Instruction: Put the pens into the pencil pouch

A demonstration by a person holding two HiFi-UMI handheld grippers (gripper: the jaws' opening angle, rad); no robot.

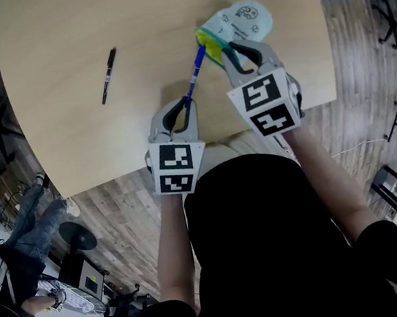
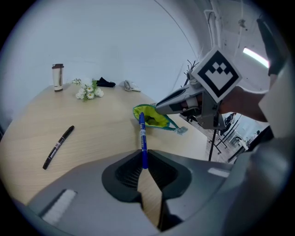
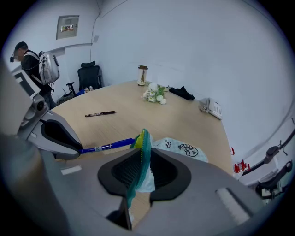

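Observation:
My left gripper (image 1: 180, 109) is shut on the near end of a blue pen (image 1: 195, 73). The pen slants up and to the right, and its far end is at the open yellow-green mouth of the pencil pouch (image 1: 244, 20). In the left gripper view the blue pen (image 2: 143, 138) runs straight out from the jaws to the pouch mouth (image 2: 154, 119). My right gripper (image 1: 238, 52) is shut on the pouch's teal zipper edge (image 3: 144, 152) and holds the mouth up. A black pen (image 1: 108, 75) lies loose on the wooden table (image 1: 69, 136), to the left.
At the table's far side stand a small bunch of white flowers (image 2: 87, 91), a cup (image 2: 57, 76), a black cloth (image 3: 180, 93) and a phone (image 3: 211, 107). A person with a backpack (image 3: 27, 60) stands beyond the table. The near table edge runs just under both grippers.

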